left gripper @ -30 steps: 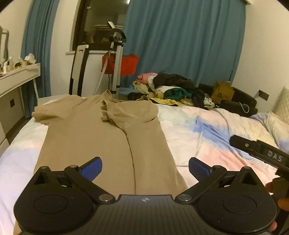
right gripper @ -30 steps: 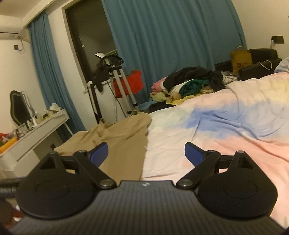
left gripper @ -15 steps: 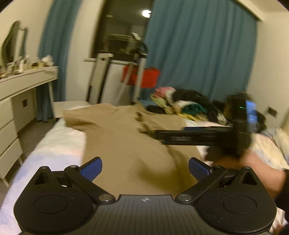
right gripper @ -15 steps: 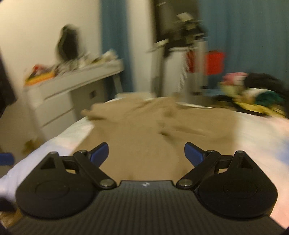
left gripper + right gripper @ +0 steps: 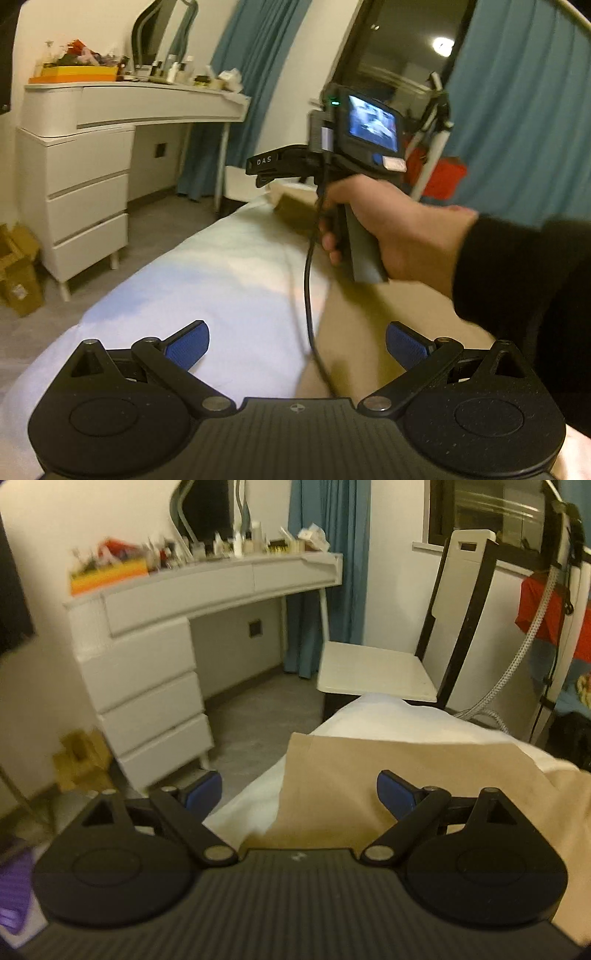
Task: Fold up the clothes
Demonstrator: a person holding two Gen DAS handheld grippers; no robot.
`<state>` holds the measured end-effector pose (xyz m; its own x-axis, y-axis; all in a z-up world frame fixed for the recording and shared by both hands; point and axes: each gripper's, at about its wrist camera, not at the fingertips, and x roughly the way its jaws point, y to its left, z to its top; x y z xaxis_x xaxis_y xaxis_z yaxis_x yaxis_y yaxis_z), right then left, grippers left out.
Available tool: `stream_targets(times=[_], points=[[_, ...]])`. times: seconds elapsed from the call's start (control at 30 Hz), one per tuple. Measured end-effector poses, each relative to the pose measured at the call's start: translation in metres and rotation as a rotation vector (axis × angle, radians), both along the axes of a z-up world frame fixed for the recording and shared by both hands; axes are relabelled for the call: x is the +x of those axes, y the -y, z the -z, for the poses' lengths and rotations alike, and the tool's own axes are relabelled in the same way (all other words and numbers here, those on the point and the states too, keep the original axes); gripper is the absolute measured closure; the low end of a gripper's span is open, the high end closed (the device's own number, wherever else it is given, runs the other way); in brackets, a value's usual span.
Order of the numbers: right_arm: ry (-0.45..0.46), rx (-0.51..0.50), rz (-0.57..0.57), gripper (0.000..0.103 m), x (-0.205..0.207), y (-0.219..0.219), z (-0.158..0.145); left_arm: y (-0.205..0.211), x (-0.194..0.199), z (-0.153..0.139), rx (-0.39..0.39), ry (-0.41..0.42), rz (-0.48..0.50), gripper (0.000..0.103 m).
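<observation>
A tan T-shirt (image 5: 369, 775) lies flat on the bed (image 5: 388, 709); in the right wrist view its left sleeve reaches toward the bed's edge. My right gripper (image 5: 299, 794) is open and empty, low over that sleeve. In the left wrist view the shirt (image 5: 376, 317) lies at the right, partly hidden by the hand and the right gripper's body (image 5: 332, 158) held above it. My left gripper (image 5: 297, 341) is open and empty, above the sheet near the shirt's lower left edge.
A white dressing table with drawers (image 5: 155, 672) stands left of the bed, its top cluttered. A white chair (image 5: 388, 664) stands by the bed's corner. Cardboard boxes (image 5: 18, 269) sit on the floor. A garment steamer with a red item (image 5: 546, 605) stands by blue curtains (image 5: 517, 129).
Both grippers have swung left toward the bed's left side. The right gripper has crossed over the shirt to its left sleeve. Both stay open.
</observation>
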<state>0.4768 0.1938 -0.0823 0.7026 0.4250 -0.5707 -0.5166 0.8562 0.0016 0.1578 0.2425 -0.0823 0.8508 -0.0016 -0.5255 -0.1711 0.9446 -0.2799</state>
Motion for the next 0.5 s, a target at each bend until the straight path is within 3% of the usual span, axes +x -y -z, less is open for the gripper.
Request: stream_targets(times=[0.1, 0.13, 0.17, 0.2, 0.23, 0.27, 0.3, 0.5], points=[[-0.042, -0.016, 0.051, 0.012, 0.018, -0.009, 0.019, -0.002, 0.002, 0.003, -0.008, -0.003, -0.006, 0.001], [-0.05, -0.017, 0.067, 0.028, 0.023, -0.011, 0.024, -0.003, 0.003, 0.003, -0.007, 0.0, -0.004, 0.001], [-0.046, -0.005, 0.086, 0.034, 0.024, -0.008, 0.024, -0.002, 0.002, 0.003, -0.002, 0.002, -0.002, 0.001], [-0.041, 0.007, 0.105, 0.047, 0.025, -0.006, 0.024, -0.001, 0.001, 0.003, 0.002, 0.003, -0.001, 0.001], [-0.037, 0.019, 0.124, 0.074, 0.025, -0.004, 0.024, 0.001, 0.0, 0.004, 0.007, 0.004, -0.002, 0.001], [-0.044, 0.052, 0.138, 0.086, 0.026, 0.003, 0.02, 0.003, -0.001, 0.004, 0.012, 0.007, -0.003, 0.001], [-0.052, 0.086, 0.152, 0.091, 0.027, 0.011, 0.016, 0.005, -0.003, 0.004, 0.017, 0.01, -0.004, 0.001], [0.053, 0.26, 0.165, 0.093, 0.003, 0.069, -0.039, 0.021, -0.007, 0.0, 0.025, 0.04, -0.007, 0.001]])
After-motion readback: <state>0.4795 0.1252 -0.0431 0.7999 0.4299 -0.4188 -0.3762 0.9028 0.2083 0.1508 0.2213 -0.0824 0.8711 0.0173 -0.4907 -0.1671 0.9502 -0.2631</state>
